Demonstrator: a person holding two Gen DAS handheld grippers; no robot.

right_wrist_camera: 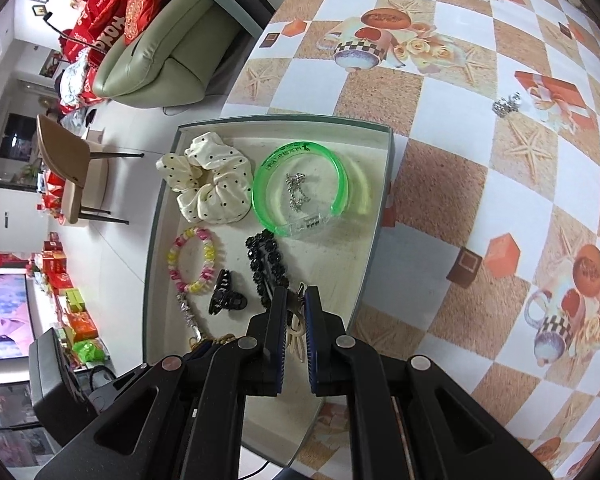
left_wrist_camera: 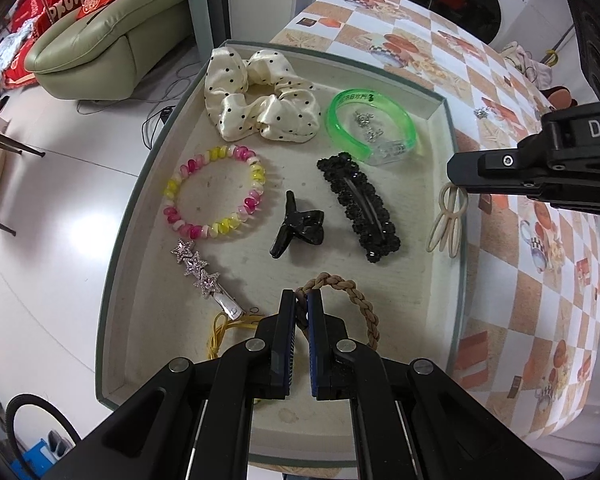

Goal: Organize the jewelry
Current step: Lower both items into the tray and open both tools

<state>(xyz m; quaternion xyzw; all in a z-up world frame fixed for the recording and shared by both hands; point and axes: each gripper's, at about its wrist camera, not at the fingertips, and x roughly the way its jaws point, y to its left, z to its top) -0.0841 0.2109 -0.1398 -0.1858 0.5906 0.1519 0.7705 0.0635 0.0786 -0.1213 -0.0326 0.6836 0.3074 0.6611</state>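
Note:
A shallow grey-rimmed tray (left_wrist_camera: 112,280) sits on the table and holds hair accessories. My left gripper (left_wrist_camera: 301,308) is shut on a brown braided hair tie (left_wrist_camera: 356,300), low over the tray's near part. My right gripper (left_wrist_camera: 454,176) comes in from the right and is shut on a bunch of cream elastic hair ties (left_wrist_camera: 446,224) that dangles just inside the tray's right wall. In the right wrist view the same gripper (right_wrist_camera: 295,300) pinches the cream ties (right_wrist_camera: 294,340) above the tray (right_wrist_camera: 152,240).
In the tray lie a polka-dot scrunchie (left_wrist_camera: 256,96), a green bangle (left_wrist_camera: 370,128) around a silver chain, a pink-yellow spiral tie (left_wrist_camera: 214,192), a black claw clip (left_wrist_camera: 296,232), a black beaded barrette (left_wrist_camera: 360,208), a star clip (left_wrist_camera: 204,280) and a yellow cord (left_wrist_camera: 228,332). A small silver piece (right_wrist_camera: 506,106) lies on the checked tablecloth.

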